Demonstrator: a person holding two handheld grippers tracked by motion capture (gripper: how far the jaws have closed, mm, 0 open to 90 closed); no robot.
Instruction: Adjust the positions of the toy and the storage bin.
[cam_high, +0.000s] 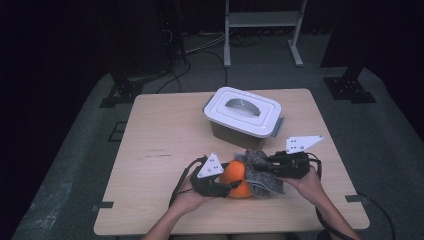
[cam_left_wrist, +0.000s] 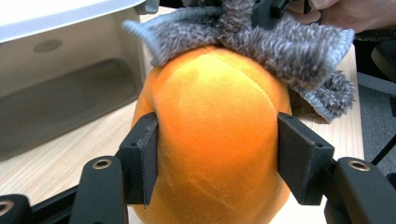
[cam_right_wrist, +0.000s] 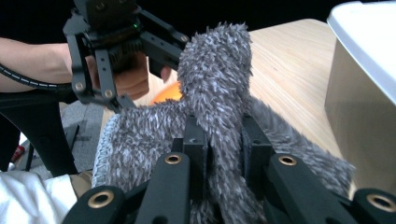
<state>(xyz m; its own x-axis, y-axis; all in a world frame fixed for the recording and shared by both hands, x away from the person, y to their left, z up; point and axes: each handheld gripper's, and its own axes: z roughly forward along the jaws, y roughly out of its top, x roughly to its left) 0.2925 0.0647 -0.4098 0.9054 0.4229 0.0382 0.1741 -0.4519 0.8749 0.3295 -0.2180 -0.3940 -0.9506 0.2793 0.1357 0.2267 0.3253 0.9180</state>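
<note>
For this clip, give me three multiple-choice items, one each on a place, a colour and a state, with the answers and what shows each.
1. Where does the lidded white plastic storage box stand relative to the round orange plush toy?
A. Farther up the light wooden table, away from the person
B. Between the person and the toy
C. On the floor

2. What colour is the fuzzy cloth draped on the toy?
A. Red
B. Grey
C. Green

3. What is the left hand-held gripper doing?
A. Hanging open above the box
B. Lying on the table
C. Shut on the plush toy

Answers:
1 A, the high view shows the box beyond the toy, towards the table's far edge.
2 B, its pile reads grey in both gripper views.
3 C, its jaws press either side of the toy, while the right hand-held gripper pinches the cloth.
</note>
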